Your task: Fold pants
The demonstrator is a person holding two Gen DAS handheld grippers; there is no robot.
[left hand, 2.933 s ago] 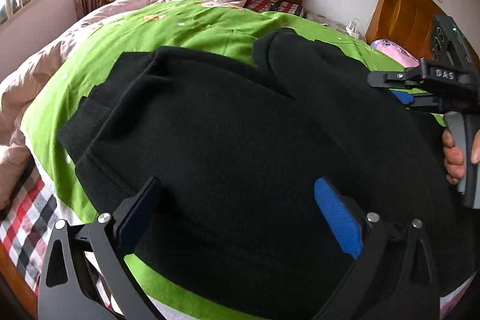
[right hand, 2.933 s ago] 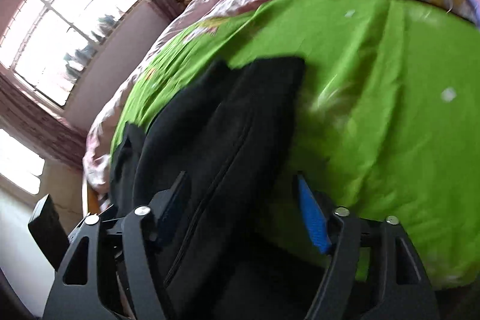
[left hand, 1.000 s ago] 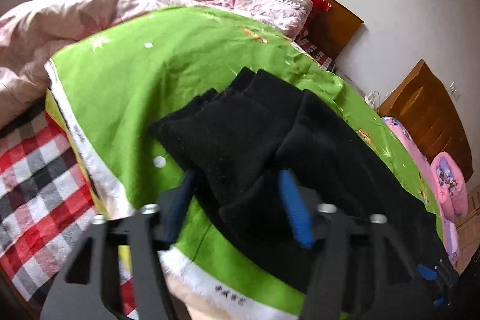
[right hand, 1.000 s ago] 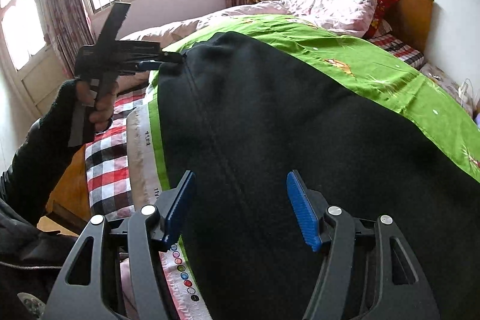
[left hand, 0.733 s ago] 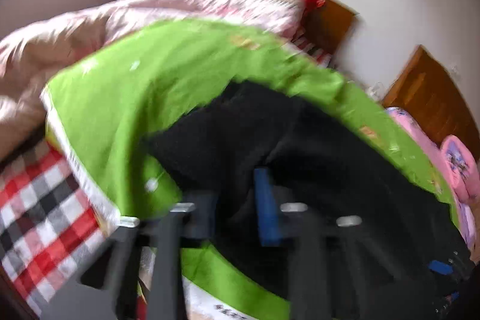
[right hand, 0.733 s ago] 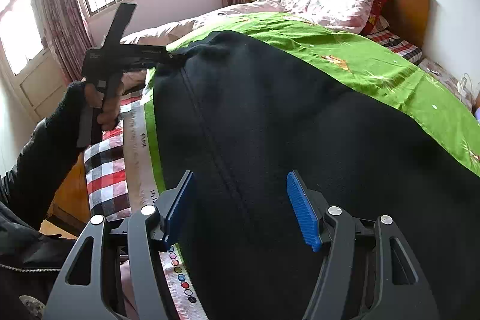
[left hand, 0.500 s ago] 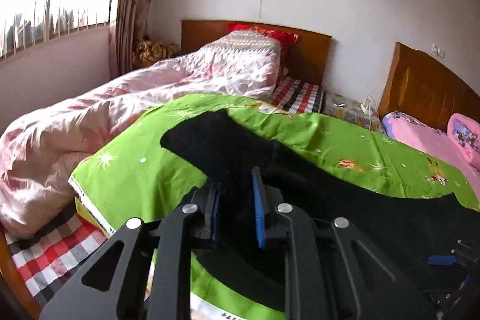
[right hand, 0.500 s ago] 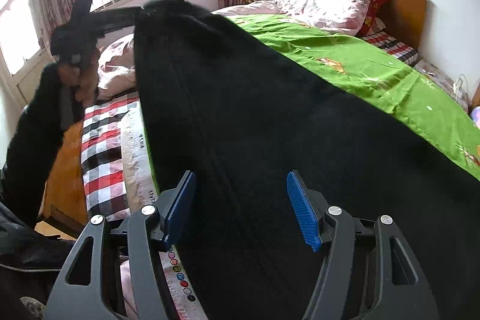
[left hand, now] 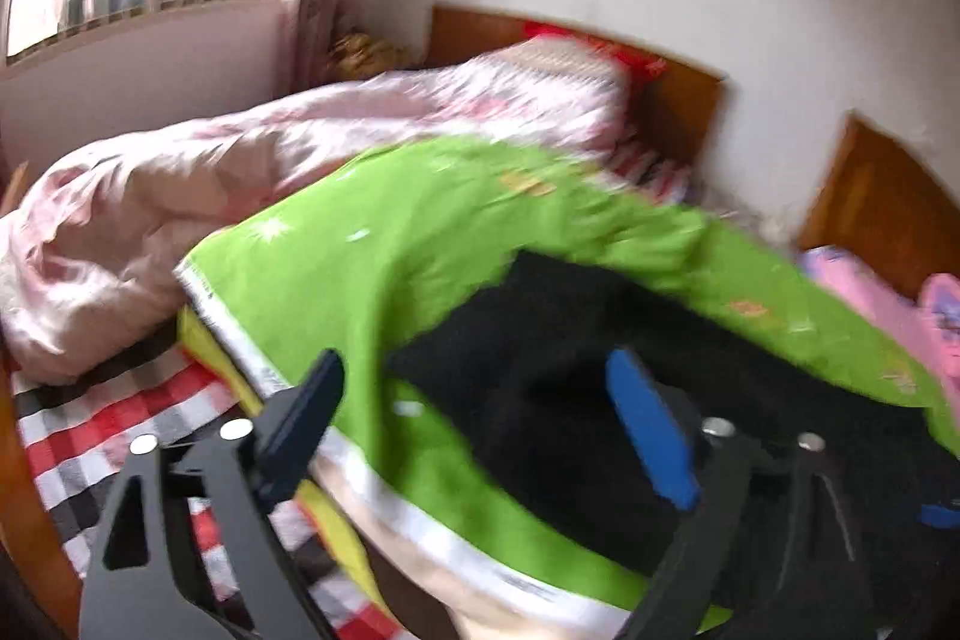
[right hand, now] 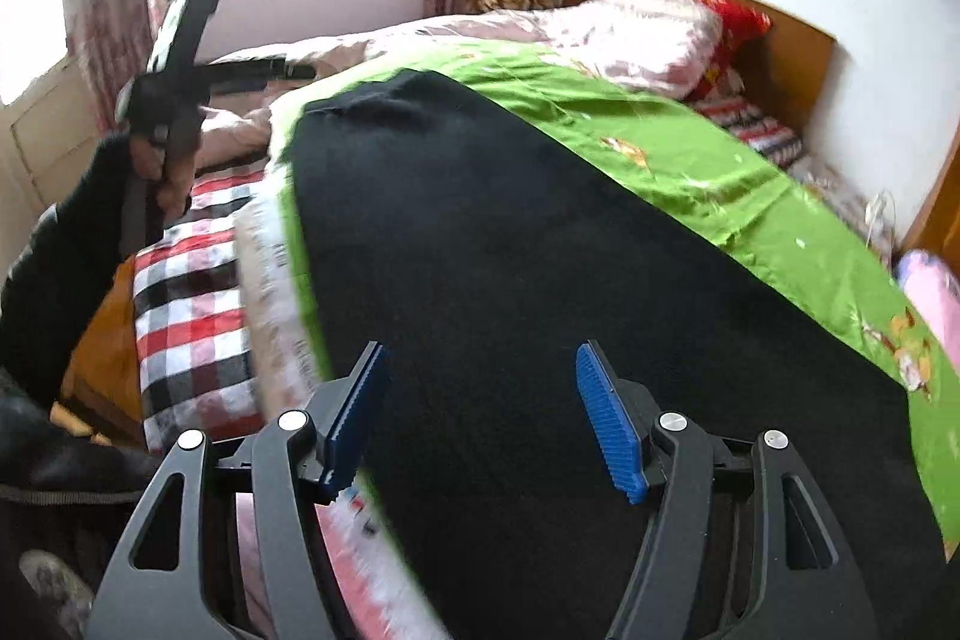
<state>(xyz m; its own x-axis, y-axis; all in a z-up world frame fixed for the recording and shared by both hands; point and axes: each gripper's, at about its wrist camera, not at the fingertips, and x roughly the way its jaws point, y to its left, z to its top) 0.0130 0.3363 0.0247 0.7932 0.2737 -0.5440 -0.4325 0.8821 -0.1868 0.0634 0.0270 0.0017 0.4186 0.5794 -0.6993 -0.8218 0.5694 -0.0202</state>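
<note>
Pants [right hand: 510,280], black and thick, lie spread lengthwise on the green sheet [right hand: 750,196] of the bed, straight ahead of and under the right claw [right hand: 480,406]. That claw hangs above the cloth with its blue pads [right hand: 609,424] parted; nothing sits between them and they press on nothing, the pants only passing beneath. The far end of the pants, slightly rumpled, reaches the sheet's edge well ahead of this claw and to its left.

Beyond that end, up and to the left of the right claw, the left claw shows in the right wrist view as a dark tool held in a hand [right hand: 159,160] with a black sleeve, clear above the bed and apart from the pants.

From the left wrist view, which is blurred, the left claw [left hand: 474,424] has its jaws wide apart, having just been opening, with no cloth between them. The pants [left hand: 570,370] lie below and ahead of it, mostly toward its right finger, on the sheet [left hand: 384,280]. Under its left finger runs the sheet's white hem and a red, black and white checked blanket [left hand: 78,436]. Ahead of it and to the left lies a pink quilt [left hand: 180,196]; farther ahead stands a wooden headboard [left hand: 684,100] against the white wall, with a window up to the left.
</note>
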